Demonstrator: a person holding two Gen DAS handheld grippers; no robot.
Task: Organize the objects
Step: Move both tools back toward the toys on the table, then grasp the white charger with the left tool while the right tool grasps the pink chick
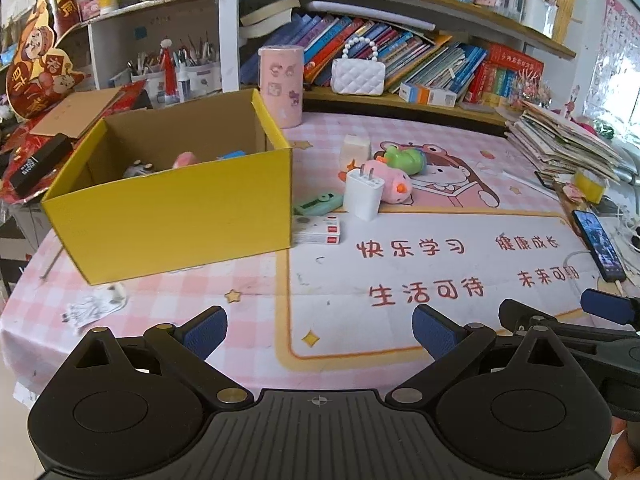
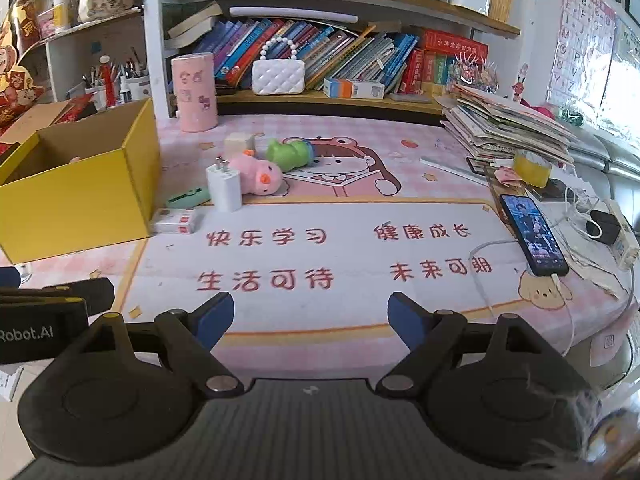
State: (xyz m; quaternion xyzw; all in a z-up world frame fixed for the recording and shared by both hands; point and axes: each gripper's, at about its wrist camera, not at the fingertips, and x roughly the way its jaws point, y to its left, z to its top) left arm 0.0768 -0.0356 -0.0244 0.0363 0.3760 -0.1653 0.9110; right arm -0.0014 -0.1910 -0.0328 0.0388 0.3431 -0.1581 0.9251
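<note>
Bright daylight is admitted from the window [image 2: 624, 80] at right, where glare is blown out. Shadows are soft. Edges are bent by fisheye; corners are vignetted.

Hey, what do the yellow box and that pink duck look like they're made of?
Box: looks like cardboard, yellow outside, matte; plain brown inside with folded flaps. Duck: probably plush fabric; soft rounded shape, no shine, though its surface is too blurry to be sure.

Phone [image 2: 534, 236] on the mat's [image 2: 320, 312] right edge, charging cable plugged in. Paper stack [image 2: 508, 128] behind phone. White purse [image 2: 278, 76] on shelf, far behind phone, books alongside.
</note>
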